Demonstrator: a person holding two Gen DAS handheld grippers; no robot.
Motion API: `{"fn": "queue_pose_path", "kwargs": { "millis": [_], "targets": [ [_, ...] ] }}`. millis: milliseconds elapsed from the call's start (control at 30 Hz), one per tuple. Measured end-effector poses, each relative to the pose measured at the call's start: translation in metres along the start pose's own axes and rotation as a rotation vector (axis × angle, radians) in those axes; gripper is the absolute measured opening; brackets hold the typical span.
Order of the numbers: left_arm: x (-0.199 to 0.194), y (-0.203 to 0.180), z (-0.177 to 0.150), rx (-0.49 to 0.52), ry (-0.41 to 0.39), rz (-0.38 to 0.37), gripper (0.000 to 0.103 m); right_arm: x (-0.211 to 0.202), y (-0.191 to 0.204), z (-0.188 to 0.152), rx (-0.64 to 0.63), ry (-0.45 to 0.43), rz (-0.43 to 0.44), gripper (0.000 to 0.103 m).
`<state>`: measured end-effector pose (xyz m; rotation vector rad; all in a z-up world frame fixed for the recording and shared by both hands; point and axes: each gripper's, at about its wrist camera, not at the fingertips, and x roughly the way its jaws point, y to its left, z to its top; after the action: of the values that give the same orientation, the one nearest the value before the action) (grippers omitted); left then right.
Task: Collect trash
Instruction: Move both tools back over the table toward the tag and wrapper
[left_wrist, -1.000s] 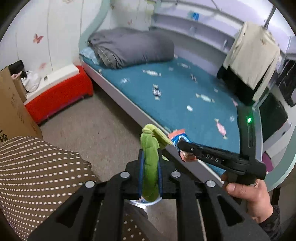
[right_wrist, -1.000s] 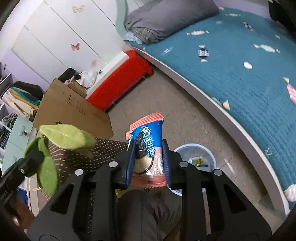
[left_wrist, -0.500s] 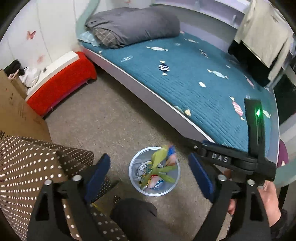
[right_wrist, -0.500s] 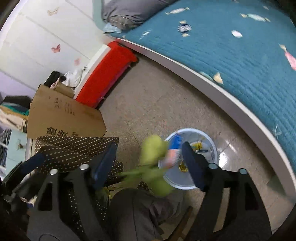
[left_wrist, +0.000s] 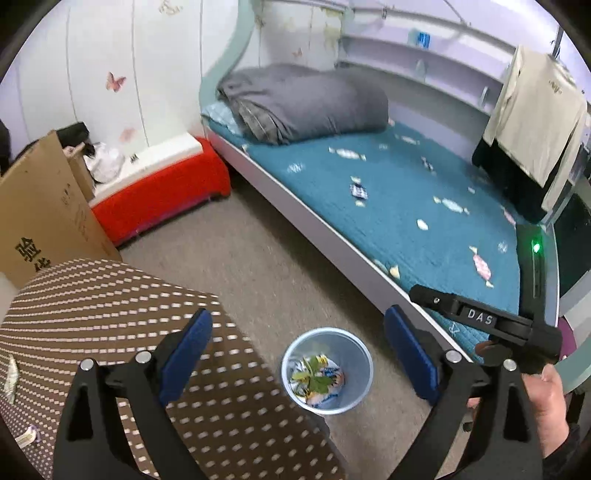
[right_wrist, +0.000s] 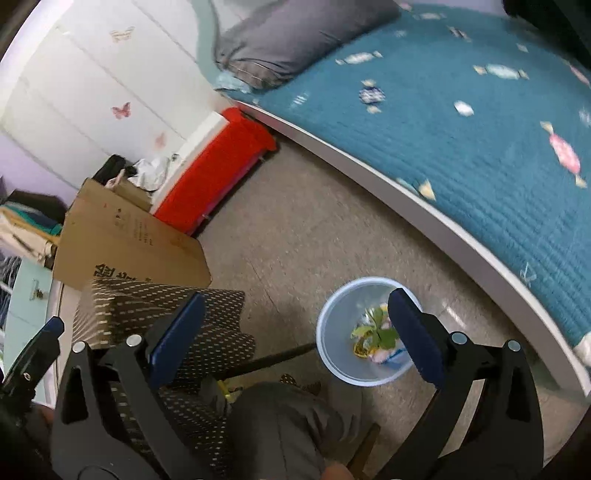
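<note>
Floor (left_wrist: 258, 266) holds bin (left_wrist: 354, 354) beside bed (left_wrist: 424, 206); both tongs (left_wrist: 297, 350) (right_wrist: 293, 328) gape empty.

White letters "DAS" stand on the black body of the right tongs (left_wrist: 476, 317). Black Chinese characters, partly cut off, mark the cardboard box (left_wrist: 40, 218).

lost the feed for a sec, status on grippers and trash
Left gripper open, empty. Right gripper open, empty. Green peel and wrapper in bin. Nothing blocking.
</note>
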<state>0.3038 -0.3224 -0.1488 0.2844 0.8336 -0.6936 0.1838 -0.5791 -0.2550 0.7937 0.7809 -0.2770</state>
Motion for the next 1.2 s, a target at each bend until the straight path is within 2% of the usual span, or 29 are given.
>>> {"fn": "queue_pose_path", "kwargs": {
  "millis": [267, 600, 933, 1067, 1200],
  "targets": [
    [-0.058, 0.036, -0.007, -0.025, -0.108, 0.078, 0.094, -0.032, 0.086, 0.005, -0.15, -0.064, 0.072, 0.097],
    [-0.13, 0.117, -0.03, -0.185, -0.203, 0.174, 0.094, -0.054, 0.193, -0.017, -0.368, -0.092, 0.155, 0.097],
    [-0.19, 0.187, -0.063, -0.304, -0.263, 0.293, 0.095, -0.036, 0.27, -0.066, -0.531, -0.024, 0.201, 0.097],
    [-0.212, 0.217, -0.089, -0.359, -0.281, 0.352, 0.095, -0.027, 0.302, -0.096, -0.645, 0.021, 0.22, 0.097],
    [-0.225, 0.246, -0.117, -0.43, -0.276, 0.371, 0.095, -0.014, 0.326, -0.128, -0.737, 0.067, 0.243, 0.097]
  ]
}}
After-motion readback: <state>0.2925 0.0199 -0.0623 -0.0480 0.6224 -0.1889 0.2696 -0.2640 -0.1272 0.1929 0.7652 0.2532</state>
